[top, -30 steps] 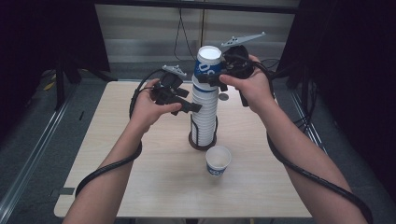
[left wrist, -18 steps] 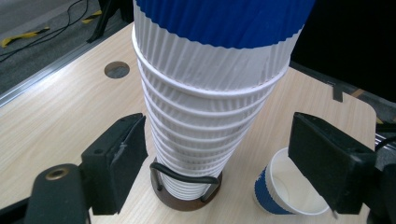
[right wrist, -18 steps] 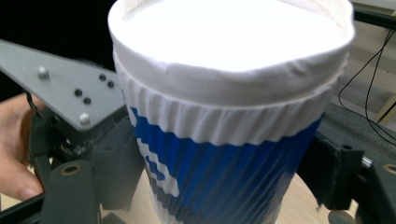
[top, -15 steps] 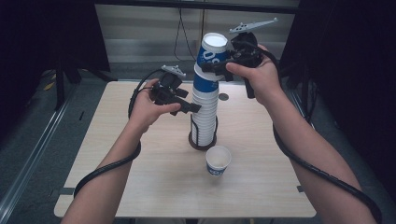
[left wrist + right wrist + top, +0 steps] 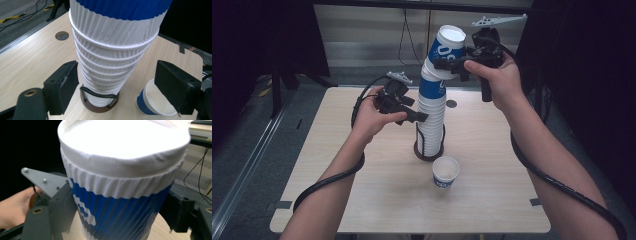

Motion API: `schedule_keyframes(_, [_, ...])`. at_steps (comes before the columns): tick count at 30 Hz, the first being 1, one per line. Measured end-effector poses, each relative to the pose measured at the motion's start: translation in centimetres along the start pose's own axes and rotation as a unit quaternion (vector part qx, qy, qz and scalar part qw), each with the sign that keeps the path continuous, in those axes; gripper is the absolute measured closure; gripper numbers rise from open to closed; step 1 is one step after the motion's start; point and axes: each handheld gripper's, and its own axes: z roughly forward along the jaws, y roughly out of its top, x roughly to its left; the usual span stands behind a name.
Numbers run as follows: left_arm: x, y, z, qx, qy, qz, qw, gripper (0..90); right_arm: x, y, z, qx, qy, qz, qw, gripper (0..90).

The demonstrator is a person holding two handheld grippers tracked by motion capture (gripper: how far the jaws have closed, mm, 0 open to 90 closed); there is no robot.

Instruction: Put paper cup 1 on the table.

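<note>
Right, nearest on the light wood tabletop [image 5: 337, 200]: a single blue-and-white ribbed paper cup [image 5: 446, 172], upright, just in front of the dark round wire holder [image 5: 428, 150]. In the holder stands the tall stack of ribbed white-and-blue paper cups [image 5: 432, 115]. Left gripper [image 5: 419, 118] is at the stack's mid-height; in the left gripper view its jaws straddle the stack, pads apart from it. Right gripper [image 5: 447, 64] is clamped on the top blue-and-white paper cup [image 5: 446, 45], tilted, bottom end at the stack's top.
</note>
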Motion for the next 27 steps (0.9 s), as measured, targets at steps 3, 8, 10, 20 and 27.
schedule_keyframes(3, [0.0,-0.2,0.1,0.002,-0.001,-0.001,1.0000,19.2,-0.3,0.0,-0.8,-0.004,-0.001,0.001,1.0000,23.1])
schedule_keyframes(8, [0.0,-0.5,0.1,0.005,-0.001,-0.002,1.0000,18.7,-0.6,-0.3,-2.2,-0.014,0.000,-0.001,0.9999,22.9])
schedule_keyframes(10, [0.0,-0.7,0.0,0.006,0.000,-0.003,1.0000,18.7,-0.8,-0.5,-2.9,-0.017,-0.005,-0.002,0.9998,23.0])
schedule_keyframes(20, [0.1,-1.4,-0.2,0.015,0.001,-0.003,0.9999,18.5,-2.5,-2.9,-5.5,-0.013,-0.018,0.008,0.9997,22.9])
schedule_keyframes(27, [0.0,-1.8,-0.2,0.017,-0.002,-0.002,0.9998,18.4,-3.4,-5.4,-6.2,0.001,-0.017,0.013,0.9998,23.0])
